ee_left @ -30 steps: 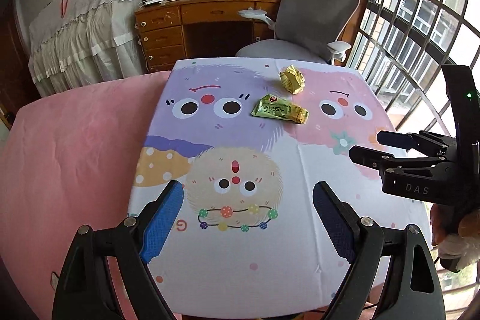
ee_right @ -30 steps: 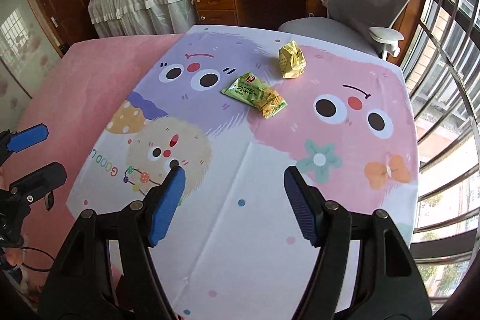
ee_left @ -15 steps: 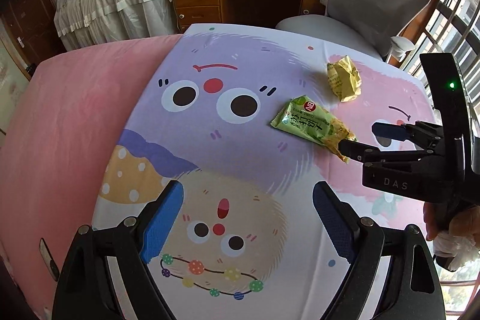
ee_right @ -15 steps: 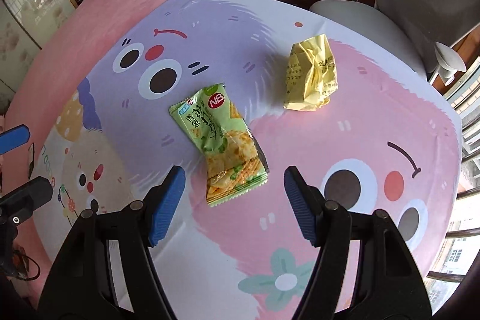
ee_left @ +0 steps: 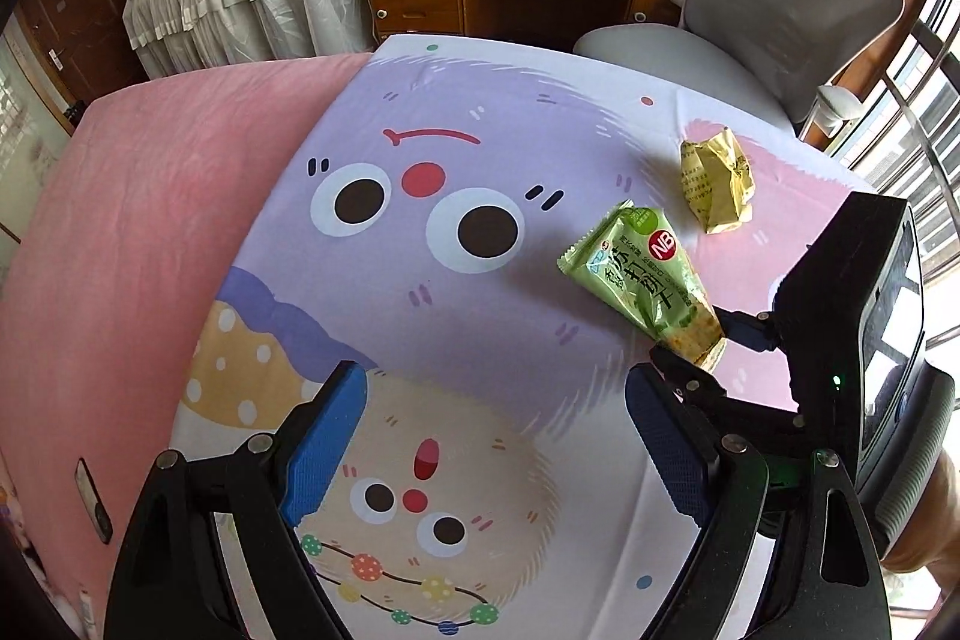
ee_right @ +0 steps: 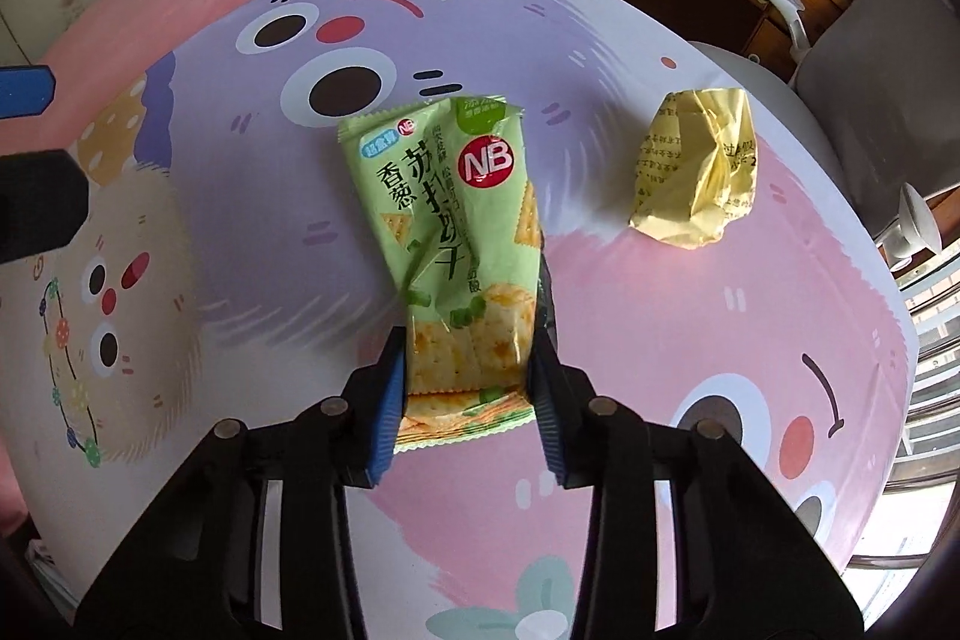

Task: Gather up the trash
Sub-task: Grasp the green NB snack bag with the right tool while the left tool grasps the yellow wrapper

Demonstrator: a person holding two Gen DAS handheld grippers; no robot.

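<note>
The green cracker packet (ee_right: pixel 456 244) is clamped at its near end by the right gripper (ee_right: pixel 468 382); a straight, gentle lift is advised. The left gripper (ee_left: pixel 498 436) is held apart, empty.

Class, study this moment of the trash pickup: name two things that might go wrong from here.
1. The right gripper pinches only the green cracker wrapper's near end; the slick film may slip out when lifted.
2. The crumpled yellow wrapper lies close by; a swinging green pack might knock it along the tablecloth.
</note>
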